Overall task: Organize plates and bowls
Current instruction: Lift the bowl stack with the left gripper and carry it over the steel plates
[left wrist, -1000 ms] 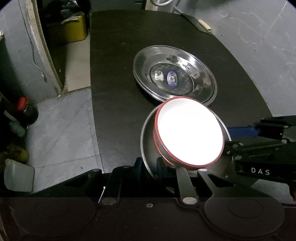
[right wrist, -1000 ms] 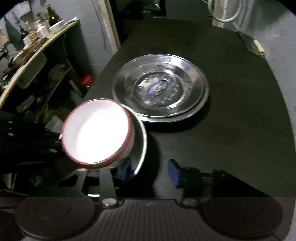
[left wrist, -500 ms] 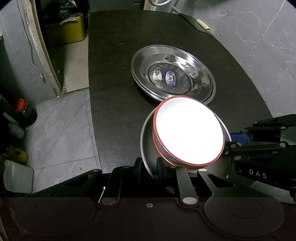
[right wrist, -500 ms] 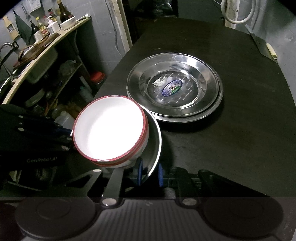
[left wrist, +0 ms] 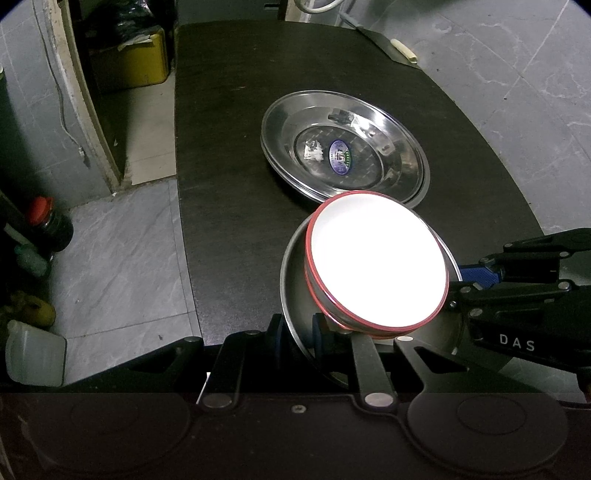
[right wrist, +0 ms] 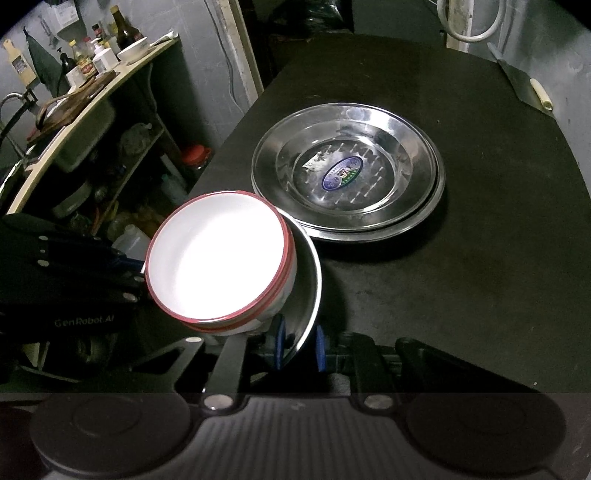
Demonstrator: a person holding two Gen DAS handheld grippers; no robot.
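A plain home kitchen is showing here: sauce bottles [right wrist: 123, 31] and a white bowl [right wrist: 133, 51] are crowding a curved wooden shelf [right wrist: 74, 110], jars are sitting below it, steel plates [right wrist: 347, 173] are lying on a dark worktop [right wrist: 480, 258], and grey tiles [left wrist: 122, 258] are covering the floor.

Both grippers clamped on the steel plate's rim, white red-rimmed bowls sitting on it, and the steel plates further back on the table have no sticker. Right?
Not quite: the stacked steel plates carry an oval blue sticker in the centre, clear in the right wrist view. The rest holds.
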